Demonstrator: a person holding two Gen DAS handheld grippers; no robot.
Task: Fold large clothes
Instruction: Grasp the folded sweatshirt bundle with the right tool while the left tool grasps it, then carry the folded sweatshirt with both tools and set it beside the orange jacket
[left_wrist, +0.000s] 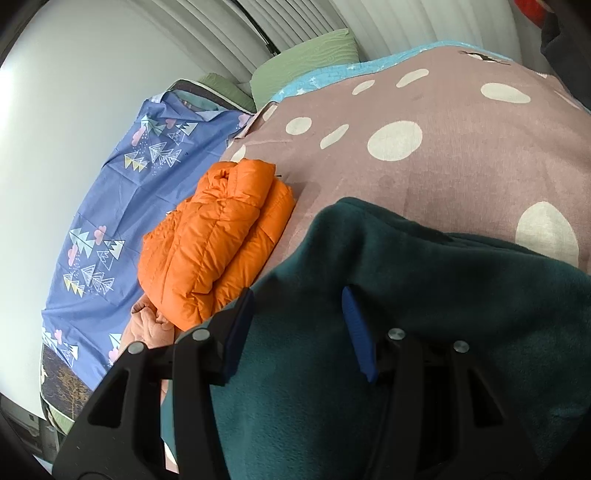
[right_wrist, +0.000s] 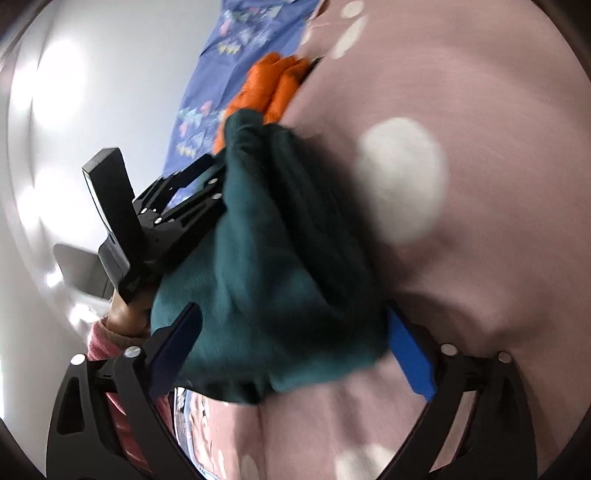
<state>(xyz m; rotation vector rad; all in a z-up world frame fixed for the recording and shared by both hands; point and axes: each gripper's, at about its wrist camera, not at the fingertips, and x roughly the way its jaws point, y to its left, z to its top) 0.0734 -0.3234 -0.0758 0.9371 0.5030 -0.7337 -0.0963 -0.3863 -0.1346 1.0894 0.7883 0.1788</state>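
Note:
A dark teal fleece garment (left_wrist: 406, 295) lies bunched on the pink dotted blanket (left_wrist: 443, 155). In the left wrist view its thick fold fills the gap between both blue pads of my left gripper (left_wrist: 298, 291), which is shut on it. The right wrist view is blurred. There the same teal garment (right_wrist: 277, 258) hangs from the left gripper (right_wrist: 218, 177) down to my right gripper (right_wrist: 291, 310). The right jaws stand wide apart, with the cloth's lower end loose between them and the right blue pad (right_wrist: 410, 358) bare.
A folded orange puffer jacket (left_wrist: 218, 236) lies just left of the teal garment, with a peach garment (left_wrist: 147, 325) beside it. Further left is a blue tree-print sheet (left_wrist: 122, 192); green pillows (left_wrist: 310, 55) sit at the back. A hand (right_wrist: 125, 314) with a pink sleeve holds the left gripper.

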